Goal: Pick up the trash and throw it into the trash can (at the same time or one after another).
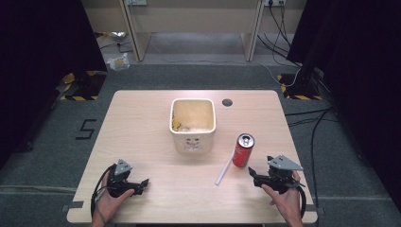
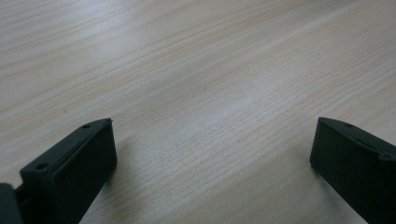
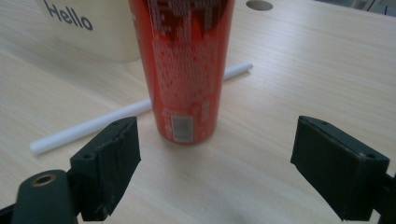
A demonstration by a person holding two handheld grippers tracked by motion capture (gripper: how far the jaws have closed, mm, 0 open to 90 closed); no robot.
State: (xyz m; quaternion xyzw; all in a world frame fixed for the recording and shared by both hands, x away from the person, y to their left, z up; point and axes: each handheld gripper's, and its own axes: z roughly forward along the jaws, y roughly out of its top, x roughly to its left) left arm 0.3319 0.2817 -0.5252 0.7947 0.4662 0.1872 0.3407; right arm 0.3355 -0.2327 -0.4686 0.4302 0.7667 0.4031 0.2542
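Near table's front edge, right gripper (image 3: 215,163) jaws spread before upright red can (image 3: 187,70); left gripper (image 2: 212,163) jaws spread.

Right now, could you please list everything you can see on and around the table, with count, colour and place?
Red aluminium drink can: one, red with silver top, upright at table's right-centre, just ahead of the right gripper.
White plastic straw: one, white, lying flat beside the can on its left.
Cream square container: one, cream, "Hello" printed on a side, table centre, yellowish scraps inside.
Light wooden table: one, pale wood, with a round cable hole near the far edge.
Crumpled clear bag: one, clear with yellow, on the floor beyond the table's left.
Left gripper: one, black, near-left of table, jaws open over bare wood.
Right gripper: one, black, near-right, jaws open facing the can.
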